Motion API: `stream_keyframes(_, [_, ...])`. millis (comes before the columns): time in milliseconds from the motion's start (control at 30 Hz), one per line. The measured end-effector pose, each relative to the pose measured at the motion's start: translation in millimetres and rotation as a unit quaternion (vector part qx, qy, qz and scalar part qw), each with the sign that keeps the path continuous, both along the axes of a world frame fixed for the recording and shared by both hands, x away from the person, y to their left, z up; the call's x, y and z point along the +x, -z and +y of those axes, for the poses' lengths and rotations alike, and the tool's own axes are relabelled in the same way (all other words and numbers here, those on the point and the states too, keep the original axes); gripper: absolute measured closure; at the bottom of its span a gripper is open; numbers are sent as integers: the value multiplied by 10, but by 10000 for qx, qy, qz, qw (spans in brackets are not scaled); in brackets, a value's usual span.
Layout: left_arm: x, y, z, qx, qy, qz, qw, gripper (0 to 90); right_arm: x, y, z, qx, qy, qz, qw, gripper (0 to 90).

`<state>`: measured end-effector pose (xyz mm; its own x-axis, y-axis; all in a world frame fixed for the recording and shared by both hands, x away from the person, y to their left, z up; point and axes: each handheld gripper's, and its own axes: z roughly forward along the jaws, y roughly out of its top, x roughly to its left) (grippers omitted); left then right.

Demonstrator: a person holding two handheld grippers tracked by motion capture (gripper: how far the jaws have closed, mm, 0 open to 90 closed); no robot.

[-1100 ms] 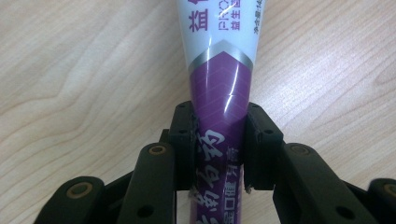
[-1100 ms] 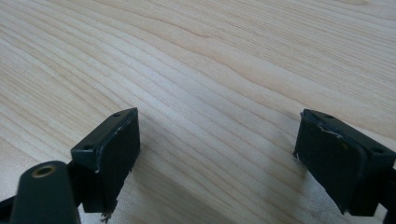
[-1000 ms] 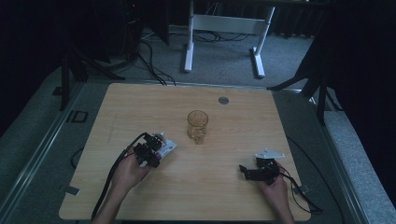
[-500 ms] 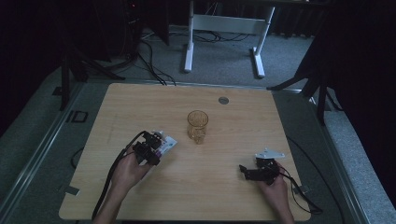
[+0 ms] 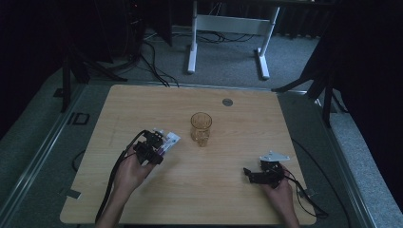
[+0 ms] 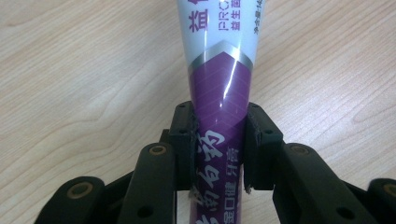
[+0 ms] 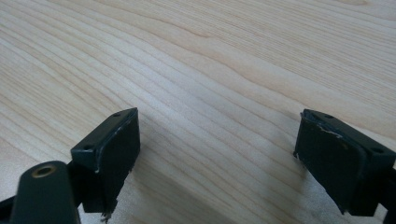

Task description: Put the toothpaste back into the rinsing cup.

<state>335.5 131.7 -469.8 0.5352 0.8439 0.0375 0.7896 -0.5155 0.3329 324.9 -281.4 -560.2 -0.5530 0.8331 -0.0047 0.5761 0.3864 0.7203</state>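
Note:
A purple and white toothpaste tube (image 6: 219, 93) with printed characters lies between the black jaws of my left gripper (image 6: 218, 144), whose pads press on its purple part from both sides. From the high view, that left gripper (image 5: 157, 145) sits left of centre on the wooden table, with the tube's white end (image 5: 171, 139) pointing toward an amber glass cup (image 5: 201, 127) standing upright mid-table. My right gripper (image 5: 248, 172) rests low near the front right, pointing left. Its jaws (image 7: 219, 158) stand wide apart over bare wood with nothing between them.
A small grey round cap (image 5: 227, 101) is set into the table (image 5: 266, 128) behind the cup. Cables trail from both grippers toward the front edge. Beyond the table stand a white desk frame (image 5: 228, 28) and dark stands on grey carpet.

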Motion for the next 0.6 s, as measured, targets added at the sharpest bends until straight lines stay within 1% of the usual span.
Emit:
stream_keyframes(200, [1,-29,32,-51,-64,-97,9999,690,0,0,0,-2,-2,2,10000,139])
stream_keyframes(333, [-2,-52,33,-107,-94,-189,9997,690,0,0,-1,-3,-5,0,10000,139])
stream_keyframes(600, [5,-83,15,-231,-146,-285,9992,690,0,0,-1,-3,-3,0,10000,139])
